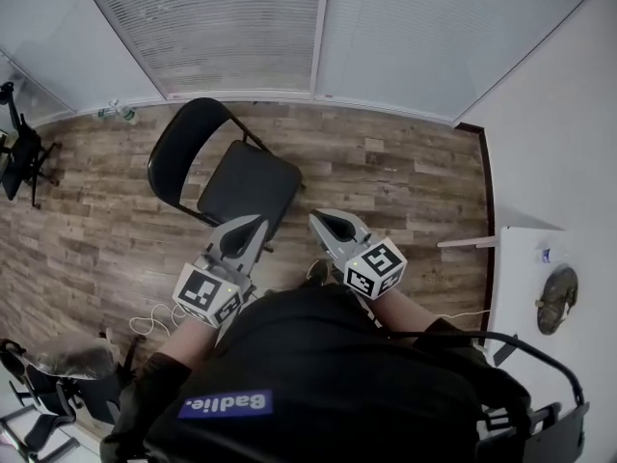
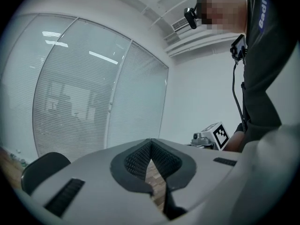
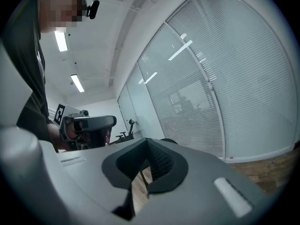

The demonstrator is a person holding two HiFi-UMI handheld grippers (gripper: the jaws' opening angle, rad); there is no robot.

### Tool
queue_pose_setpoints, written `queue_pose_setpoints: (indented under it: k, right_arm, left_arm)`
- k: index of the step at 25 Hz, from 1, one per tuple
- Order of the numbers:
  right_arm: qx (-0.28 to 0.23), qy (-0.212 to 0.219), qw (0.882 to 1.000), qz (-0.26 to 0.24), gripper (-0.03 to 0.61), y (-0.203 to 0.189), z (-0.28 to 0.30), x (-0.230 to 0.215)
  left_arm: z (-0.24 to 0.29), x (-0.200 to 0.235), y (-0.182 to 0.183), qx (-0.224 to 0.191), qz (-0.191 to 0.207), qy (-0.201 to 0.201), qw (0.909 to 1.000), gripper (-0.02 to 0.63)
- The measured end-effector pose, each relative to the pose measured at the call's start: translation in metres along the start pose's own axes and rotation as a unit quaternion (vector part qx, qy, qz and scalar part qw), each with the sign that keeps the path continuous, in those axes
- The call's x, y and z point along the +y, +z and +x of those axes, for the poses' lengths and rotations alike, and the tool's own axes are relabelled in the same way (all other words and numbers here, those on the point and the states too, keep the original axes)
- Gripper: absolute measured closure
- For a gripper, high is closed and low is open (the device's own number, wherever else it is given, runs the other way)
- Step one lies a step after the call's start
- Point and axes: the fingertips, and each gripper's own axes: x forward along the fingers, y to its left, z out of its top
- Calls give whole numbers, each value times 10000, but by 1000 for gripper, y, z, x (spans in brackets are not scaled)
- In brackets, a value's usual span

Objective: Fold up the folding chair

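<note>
The black folding chair (image 1: 249,186) stands unfolded on the wooden floor in the head view, its rounded backrest (image 1: 183,148) toward the window. My left gripper (image 1: 257,222) is shut and empty, its tip just short of the seat's near edge. My right gripper (image 1: 319,217) is also shut and empty, a little right of the seat and apart from it. In the left gripper view the shut left gripper (image 2: 151,142) points past the backrest (image 2: 42,168) at lower left. In the right gripper view the right gripper (image 3: 147,142) is shut, with the backrest top (image 3: 168,140) just behind it.
A white table (image 1: 525,258) with a round dark object (image 1: 557,299) stands at the right wall. Another black chair frame (image 1: 545,394) is at bottom right. A black stand (image 1: 23,152) and an office chair (image 1: 48,384) are at left. A white cable (image 1: 152,318) lies on the floor.
</note>
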Motion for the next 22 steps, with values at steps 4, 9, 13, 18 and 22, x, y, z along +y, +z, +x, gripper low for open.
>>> queue_pose_setpoints:
  k: [4,9,13,18,22]
  right_arm:
    - [31,293,9996,55,577,4,13,-38]
    - [196,438,9987,173,577,0,21,-52]
    - [276,410,9984,265,577,-6,29,-54]
    - [334,343,9986,244,577,-10,57,-52]
    - [324,153,9990,264,577,-9,84,-43]
  left_arm:
    - [35,17,4,25,38,370,9993,609]
    - [43,28,9,130,68,610,9980,609]
    - [37,46,5,181,40,673,9976,609]
    - [35,87,5,175,-7,640,9978,609]
    - [22,124,5,225,53,497,9985,609]
